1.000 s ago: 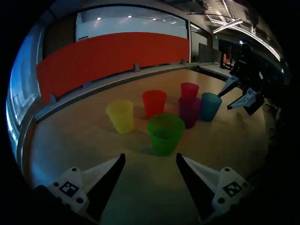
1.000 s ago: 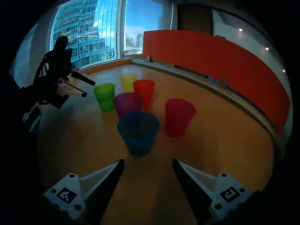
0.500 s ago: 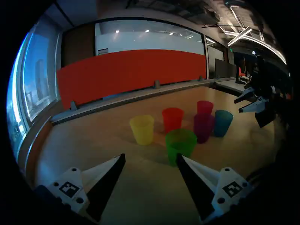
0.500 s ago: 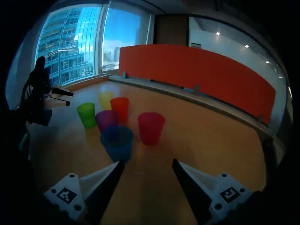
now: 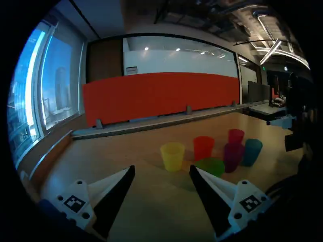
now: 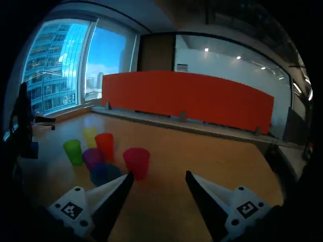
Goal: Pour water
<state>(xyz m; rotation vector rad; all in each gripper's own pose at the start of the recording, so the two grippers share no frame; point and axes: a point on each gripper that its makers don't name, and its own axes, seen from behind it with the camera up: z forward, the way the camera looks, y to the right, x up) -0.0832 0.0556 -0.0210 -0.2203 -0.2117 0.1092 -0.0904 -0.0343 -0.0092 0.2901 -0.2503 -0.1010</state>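
Observation:
Several plastic cups stand grouped on the wooden table (image 5: 121, 161). In the left gripper view they are yellow (image 5: 172, 156), orange (image 5: 203, 148), green (image 5: 210, 166), purple (image 5: 233, 156), pink (image 5: 235, 136) and teal (image 5: 252, 152). My left gripper (image 5: 161, 177) is open and empty, short of the cups, with the green one behind its right fingertip. In the right gripper view my right gripper (image 6: 159, 181) is open and empty, with the teal cup (image 6: 105, 174) by its left fingertip and the pink cup (image 6: 136, 162) just beyond. The left gripper (image 6: 42, 119) shows far left, dark.
A long orange partition (image 5: 161, 94) runs along the table's far edge. Big windows (image 6: 60, 72) are on one side. Bare wooden tabletop (image 6: 202, 161) stretches to the right of the cups in the right gripper view. A dark figure stands at the left edge (image 6: 22, 121).
Both views have pulled back and tilted up: the cups look smaller and sit lower in each view. Both grippers stay open and empty.

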